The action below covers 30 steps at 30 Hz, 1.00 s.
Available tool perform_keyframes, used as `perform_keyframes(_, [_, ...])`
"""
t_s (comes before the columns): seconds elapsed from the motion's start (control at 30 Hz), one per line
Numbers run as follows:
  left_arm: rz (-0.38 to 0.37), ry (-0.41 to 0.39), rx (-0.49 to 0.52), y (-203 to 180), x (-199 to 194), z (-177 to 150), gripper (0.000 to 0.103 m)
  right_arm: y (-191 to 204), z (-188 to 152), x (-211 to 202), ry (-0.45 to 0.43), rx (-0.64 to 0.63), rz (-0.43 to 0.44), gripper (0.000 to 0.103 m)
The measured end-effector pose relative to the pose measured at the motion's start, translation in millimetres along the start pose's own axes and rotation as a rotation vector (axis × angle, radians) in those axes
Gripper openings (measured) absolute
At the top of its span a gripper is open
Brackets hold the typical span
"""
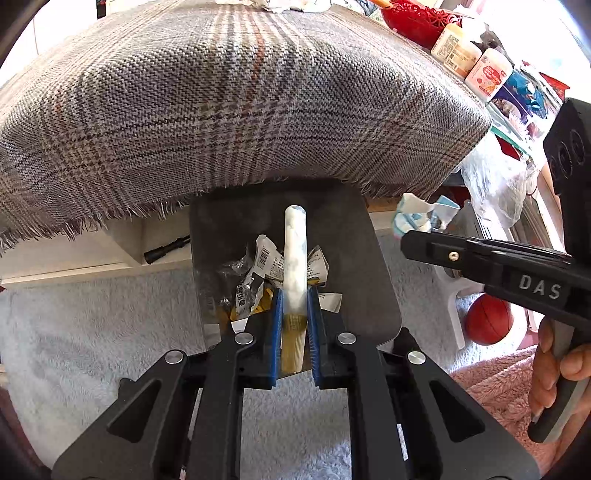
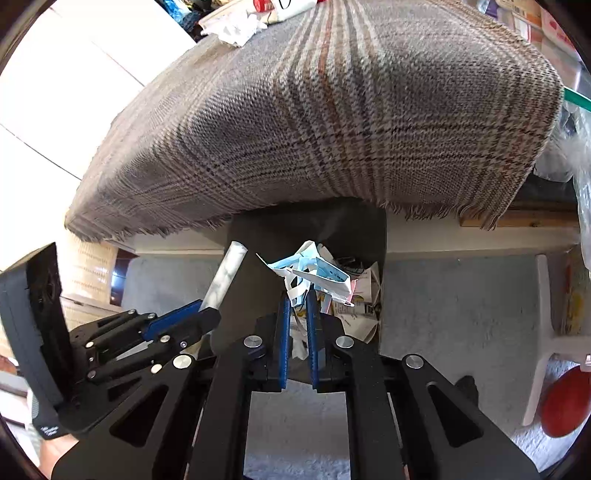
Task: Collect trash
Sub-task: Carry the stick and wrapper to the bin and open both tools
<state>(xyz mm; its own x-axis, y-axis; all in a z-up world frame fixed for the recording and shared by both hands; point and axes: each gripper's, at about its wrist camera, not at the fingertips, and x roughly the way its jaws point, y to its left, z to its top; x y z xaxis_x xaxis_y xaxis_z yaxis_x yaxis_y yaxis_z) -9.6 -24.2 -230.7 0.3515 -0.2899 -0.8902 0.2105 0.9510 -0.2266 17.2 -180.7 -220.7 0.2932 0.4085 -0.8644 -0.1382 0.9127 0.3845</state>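
Both tools loaded over the dark bin (image 1: 347, 236) — left tool (image 1: 294, 317) clenched on a white tube (image 1: 294, 254), right tool (image 2: 297, 321) gripping a crumpled blue mask (image 2: 314, 273) — poised above the wrappers (image 1: 258, 273), presumably so both drop straight in.

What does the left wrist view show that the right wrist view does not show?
Only the left wrist view shows the bottles on the shelf, the red basket and the hand on the right tool's handle. Only the right wrist view shows the right gripper shut on a blue face mask from close by. Both show the left gripper holding a white tube, the trash bin, the plaid cloth and a red ball.
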Motion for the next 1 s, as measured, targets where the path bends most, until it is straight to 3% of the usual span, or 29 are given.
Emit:
perform_keyframes(0.33, [-0.005,0.031,-0.016,0.8,6.6,1.5,0.012,4.6,3.2,17.0,0.031,0.003,-0.015,0.016])
perform_keyframes(0.4, [-0.006,0.04,-0.023,2.7,8.4,1.1,0.012,5.1,3.5,17.5,0.025,0.003,-0.021,0.029])
perform_keyframes(0.43, [-0.004,0.043,-0.026,3.6,9.0,1.4,0.013,5.1,3.9,17.1,0.02,0.006,-0.02,0.041])
perform_keyframes(0.5, [0.0,0.04,-0.03,5.7,8.2,0.9,0.015,6.4,5.5,17.0,0.009,0.008,-0.019,0.047])
perform_keyframes(0.57, [0.003,0.032,-0.04,7.9,6.5,0.6,0.032,4.8,7.7,14.0,-0.003,0.012,-0.019,0.05])
perform_keyframes(0.67, [0.005,0.022,-0.048,10.8,3.8,-0.3,0.048,1.7,8.9,12.3,-0.013,0.027,-0.016,0.062])
perform_keyframes(0.77, [0.012,0.013,-0.053,12.5,1.7,-1.1,0.065,2.0,9.5,14.2,-0.014,0.034,-0.024,0.078])
perform_keyframes(0.87, [0.023,0.002,-0.052,13.2,-0.9,-1.7,0.078,-0.6,8.8,10.0,-0.025,0.038,-0.041,0.094])
perform_keyframes(1.0, [0.018,0.002,-0.054,18.9,-4.4,-5.2,0.088,-1.8,8.1,5.7,-0.038,0.03,-0.064,0.099])
